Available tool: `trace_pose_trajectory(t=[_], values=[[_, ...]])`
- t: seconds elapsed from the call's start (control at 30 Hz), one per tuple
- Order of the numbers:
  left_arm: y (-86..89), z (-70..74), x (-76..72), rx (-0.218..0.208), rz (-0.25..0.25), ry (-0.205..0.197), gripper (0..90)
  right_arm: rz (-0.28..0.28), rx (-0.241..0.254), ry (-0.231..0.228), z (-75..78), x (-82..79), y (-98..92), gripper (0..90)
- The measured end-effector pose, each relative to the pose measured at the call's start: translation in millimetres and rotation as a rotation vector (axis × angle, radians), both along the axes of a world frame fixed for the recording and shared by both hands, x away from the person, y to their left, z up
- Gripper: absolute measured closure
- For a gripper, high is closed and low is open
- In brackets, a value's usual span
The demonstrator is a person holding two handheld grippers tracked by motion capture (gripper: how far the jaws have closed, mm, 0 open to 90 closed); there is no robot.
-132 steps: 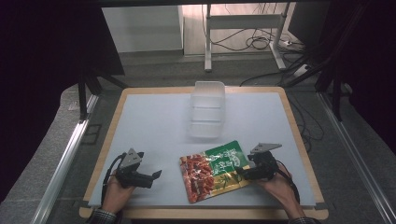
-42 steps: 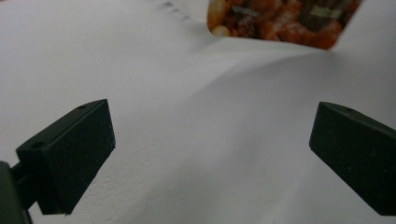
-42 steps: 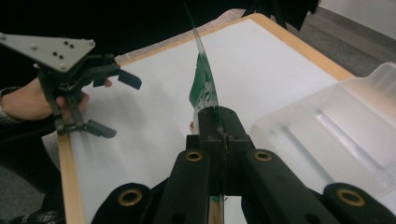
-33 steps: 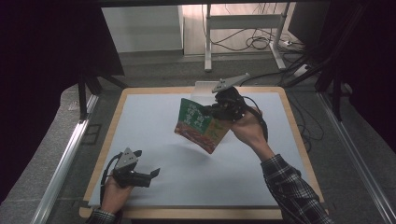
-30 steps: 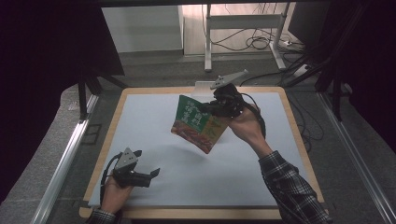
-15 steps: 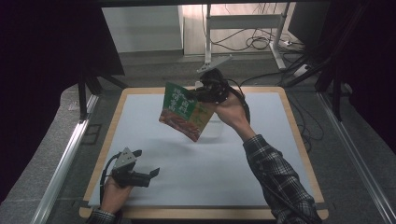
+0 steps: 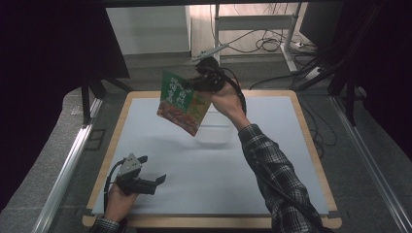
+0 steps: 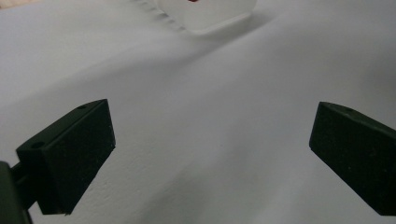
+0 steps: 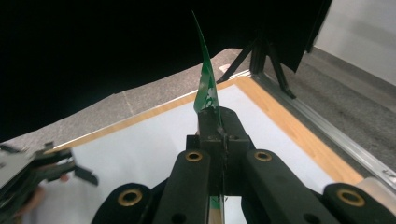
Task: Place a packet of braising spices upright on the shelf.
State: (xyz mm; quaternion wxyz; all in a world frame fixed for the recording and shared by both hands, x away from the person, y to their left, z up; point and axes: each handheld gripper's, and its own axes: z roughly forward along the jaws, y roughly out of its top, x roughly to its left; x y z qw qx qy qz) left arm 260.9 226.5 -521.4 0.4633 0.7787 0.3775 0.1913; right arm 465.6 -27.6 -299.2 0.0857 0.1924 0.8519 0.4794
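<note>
At the near left edge of the table [image 7: 145, 121], the left gripper [image 7: 154, 181] is held low over the white surface in a hand [image 7: 116, 200], its two black jaws spread wide with nothing between them. Further in, a plaid sleeve [image 7: 277, 179] is stretched across the table, and the right gripper [image 7: 193, 83] is raised above the far edge, clamped tight on the top edge of a green and red food pouch [image 7: 182, 103]. The pouch is hung tilted in the air, clear of the surface. A clear plastic container [image 7: 216, 132] is seen just beneath and behind it on the white top, and the pouch appears to be on its way to being lowered into it. By that reading, the lift is done, while the placing and letting go are left. The table is a white sheet framed in pale wood. Beyond it lie grey floor, metal rails, dark screens and loose cables [image 7: 265, 46].
</note>
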Motion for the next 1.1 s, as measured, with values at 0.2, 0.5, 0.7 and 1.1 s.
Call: trace_pose_trajectory(t=[0.2,0.5,0.7,1.1], values=[[0.6,0.2,0.0,-0.003,-0.002,-0.001,0.2,-0.022,0.012,-0.029,2.8,20.6,9.5,89.4],[0.9,0.7,0.0,-0.004,-0.008,-0.002,0.2,-0.071,0.024,-0.067,5.5,48.0,16.9,89.4],[0.5,0.6,0.1,-0.001,-0.01,-0.002,0.2,-0.108,0.021,-0.089,5.1,62.9,11.3,89.4],[-0.4,0.1,0.3,0.004,-0.012,0.003,0.2,-0.17,-0.001,-0.121,3.1,79.8,-24.4,89.4]])
